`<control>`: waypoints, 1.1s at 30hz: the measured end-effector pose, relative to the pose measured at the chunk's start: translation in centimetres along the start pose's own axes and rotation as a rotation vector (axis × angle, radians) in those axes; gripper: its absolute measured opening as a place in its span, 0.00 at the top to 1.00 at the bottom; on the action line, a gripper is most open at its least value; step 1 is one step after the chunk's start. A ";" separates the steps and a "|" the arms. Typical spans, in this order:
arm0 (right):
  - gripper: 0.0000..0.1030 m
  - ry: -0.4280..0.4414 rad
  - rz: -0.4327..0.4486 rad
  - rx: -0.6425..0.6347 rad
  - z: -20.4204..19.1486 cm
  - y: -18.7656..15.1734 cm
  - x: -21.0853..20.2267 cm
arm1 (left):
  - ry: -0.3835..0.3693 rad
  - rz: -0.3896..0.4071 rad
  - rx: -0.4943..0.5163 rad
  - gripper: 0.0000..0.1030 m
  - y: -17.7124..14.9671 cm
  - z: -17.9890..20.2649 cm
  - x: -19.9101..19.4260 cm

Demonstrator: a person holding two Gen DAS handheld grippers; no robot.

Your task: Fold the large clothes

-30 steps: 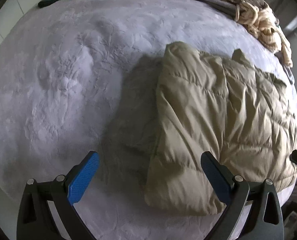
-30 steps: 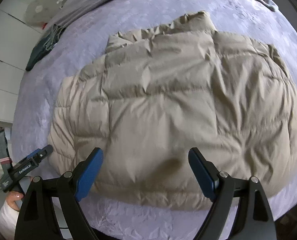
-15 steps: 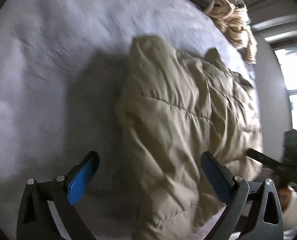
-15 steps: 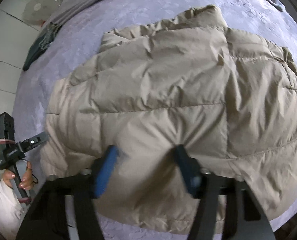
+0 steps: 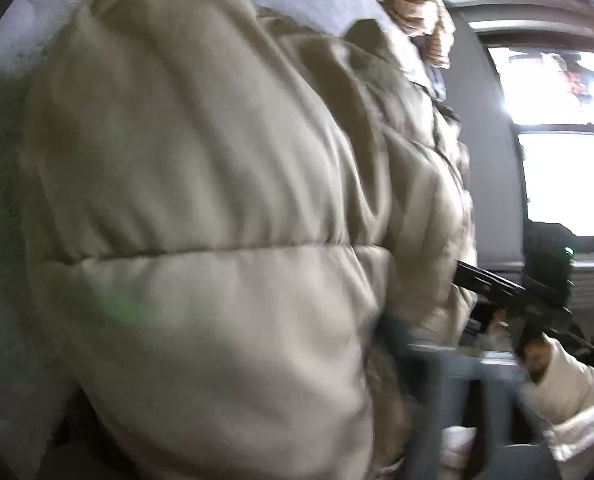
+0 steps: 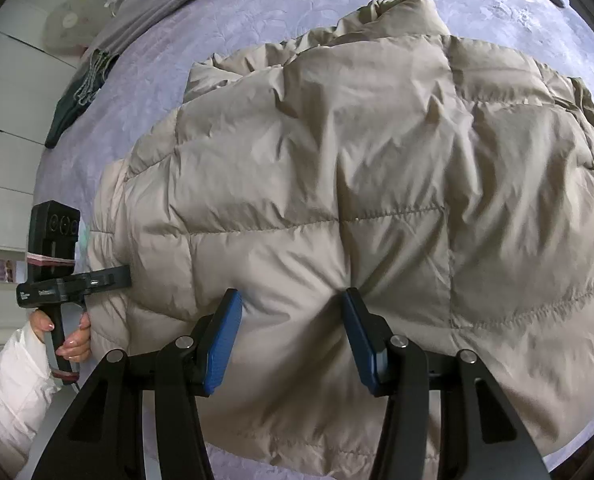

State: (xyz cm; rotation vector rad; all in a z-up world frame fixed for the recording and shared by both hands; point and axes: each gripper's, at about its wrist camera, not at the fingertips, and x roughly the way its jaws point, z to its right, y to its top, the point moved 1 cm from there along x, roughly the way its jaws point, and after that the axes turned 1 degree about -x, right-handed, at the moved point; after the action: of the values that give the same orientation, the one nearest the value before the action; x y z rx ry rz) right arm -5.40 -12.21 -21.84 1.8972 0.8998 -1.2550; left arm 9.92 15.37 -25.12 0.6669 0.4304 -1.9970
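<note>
Lilac bedspread (image 6: pixel 257 32) carries a beige puffer jacket (image 6: pixel 357 200), lying folded. Right tool (image 6: pixel 293 334) pinches a fold of its near edge. Left tool (image 6: pixel 109 278), its jaws just closing, is buried in the jacket's left edge; its grip cannot be told.

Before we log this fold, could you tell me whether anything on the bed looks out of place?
Nothing stands out. The beige puffer jacket lies folded on the lilac bedspread, puffy but intact; other clothes sit bunched at the bed's far edge.
</note>
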 end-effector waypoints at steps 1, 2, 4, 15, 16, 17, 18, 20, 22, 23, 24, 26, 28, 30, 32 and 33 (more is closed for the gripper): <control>0.46 0.006 0.000 0.001 0.0 0.0 -0.1 | -0.007 0.006 -0.003 0.65 0.1 0.3 -0.1; 0.46 0.010 0.003 -0.001 0.0 0.0 -0.3 | -0.001 0.019 0.011 0.67 -0.2 1.0 -0.5; 0.53 -0.003 0.033 -0.009 0.0 0.1 -1.0 | -0.002 0.029 0.016 0.73 -0.5 2.1 -1.2; 0.92 0.048 0.089 0.136 4.4 1.8 0.0 | -0.005 0.076 0.091 0.73 -2.1 13.9 -4.0; 0.93 0.068 0.087 0.148 4.8 2.0 0.3 | 0.015 0.076 0.094 0.73 -2.1 15.1 -3.7; 0.93 0.085 0.084 0.161 5.3 2.1 0.6 | 0.029 0.076 0.094 0.73 -2.1 15.8 -3.4; 0.93 0.100 0.082 0.170 5.3 2.1 1.0 | 0.047 0.077 0.094 0.73 -2.0 17.1 -3.0; 0.94 0.134 0.076 0.187 6.1 2.3 1.6 | 0.070 0.082 0.085 0.73 -1.8 19.0 -2.2; 0.98 0.167 0.070 0.199 6.7 2.6 2.2 | 0.098 0.087 0.072 0.73 -1.6 21.2 -1.3; 0.98 0.176 0.064 0.198 6.9 2.7 2.5 | 0.123 0.090 0.072 0.73 -1.4 22.4 -0.7; 0.99 0.190 0.061 0.201 7.0 2.8 2.8 | 0.152 0.090 0.074 0.73 -1.2 23.7 0.1; 1.00 0.220 0.050 0.210 7.3 3.0 3.4 | 0.212 0.083 0.070 0.73 -0.8 25.9 1.6; 1.00 0.260 0.033 0.226 8.1 3.1 3.2 | 0.242 0.080 0.076 0.72 -0.3 27.9 3.0; 1.00 0.295 0.025 0.230 9.0 2.8 2.3 | 0.274 0.077 0.106 0.70 0.1 29.8 4.4; 1.00 0.332 0.031 0.239 10.4 2.2 0.7 | 0.287 0.067 0.126 0.67 0.4 31.0 5.6; 1.00 0.343 0.041 0.241 11.3 1.8 -0.3 | 0.295 0.054 0.132 0.67 0.6 31.6 6.4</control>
State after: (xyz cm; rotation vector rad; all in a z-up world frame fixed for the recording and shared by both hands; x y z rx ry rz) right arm -9.28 -22.58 -24.70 2.3609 0.9059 -1.0692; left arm -0.91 -6.63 -4.12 1.0524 0.4521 -1.8931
